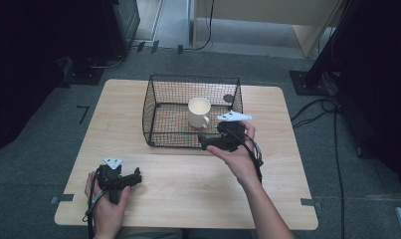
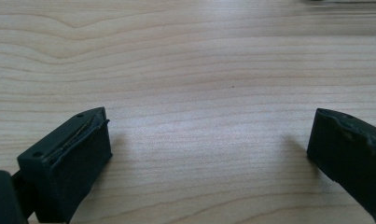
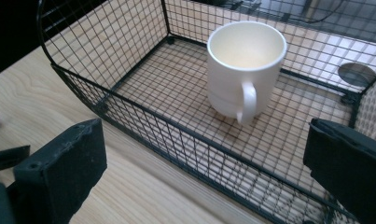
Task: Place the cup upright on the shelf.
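Light wood-grain desk carries a black wire-mesh basket near its far middle; a cream ceramic mug stands upright inside the basket on the mesh floor, right of centre, handle turned toward the person's side; a small dark round disc sits at the basket's far right corner, can't tell what it is; right hand-held gripper is held at the basket's near right corner, just outside the front wall, jaws spread wide and released with nothing between them; in the right gripper view the mug sits beyond the front wire wall, apart from both jaws; left hand-held gripper is low over the near left part of the desk, well apart from the basket, jaws also wide apart and released; the left gripper view has bare wood between them; grey carpet floor around the desk, black cables on it at the right.
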The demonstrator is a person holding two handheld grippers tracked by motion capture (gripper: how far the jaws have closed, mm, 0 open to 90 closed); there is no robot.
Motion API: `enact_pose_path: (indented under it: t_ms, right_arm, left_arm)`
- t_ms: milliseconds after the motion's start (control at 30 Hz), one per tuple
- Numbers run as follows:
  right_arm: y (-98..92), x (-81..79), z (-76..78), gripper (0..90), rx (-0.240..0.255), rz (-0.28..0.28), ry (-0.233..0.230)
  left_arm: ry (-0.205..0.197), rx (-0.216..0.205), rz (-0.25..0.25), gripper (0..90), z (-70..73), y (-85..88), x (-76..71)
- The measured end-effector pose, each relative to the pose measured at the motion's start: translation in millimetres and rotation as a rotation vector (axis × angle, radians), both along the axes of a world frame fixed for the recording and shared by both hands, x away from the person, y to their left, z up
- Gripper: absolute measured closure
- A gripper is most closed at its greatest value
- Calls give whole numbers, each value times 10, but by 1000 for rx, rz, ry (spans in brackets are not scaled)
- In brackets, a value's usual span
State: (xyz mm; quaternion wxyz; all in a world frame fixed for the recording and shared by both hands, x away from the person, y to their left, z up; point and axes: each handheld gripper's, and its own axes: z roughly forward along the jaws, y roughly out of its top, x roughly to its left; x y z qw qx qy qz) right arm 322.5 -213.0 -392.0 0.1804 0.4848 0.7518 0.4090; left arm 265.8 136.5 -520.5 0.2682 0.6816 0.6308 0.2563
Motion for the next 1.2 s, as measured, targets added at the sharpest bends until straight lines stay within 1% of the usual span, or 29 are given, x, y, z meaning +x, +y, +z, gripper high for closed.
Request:
enact_pose_path:
  t_ms: [67,400,533,633,767,900,1067,1200]
  right_arm:
    - [-29,-56,-16,0,-7,-3,-3]
    - [-224,-318,-114,0,12,3,2]
    - [-307,-394,-148,0,10,-8,1]
    - [-378,-467,-172,0,17,-22,0]
    - [-451,-547,-197,0,13,-26,-5]
    - [-538,-614,-241,0,5,-37,-3]
    - [-668,-665,-337,0,-2,-69,5]
    - [-769,-721,-419,0,-14,-75,4]
  left_arm:
    - [0,0,-1,0,0,0,0]
    - [1,0,-1,0,1,1,0]
    - [1,0,-1,0,1,0,0]
    - [1,1,-1,0,0,1,-1]
    - [2,1,-2,0,1,1,-1]
    - [2,1,-2,0,1,1,-1]
    - [4,3,-3,0,2,3,-2]
    - [3,2,-3,0,2,2,-1]
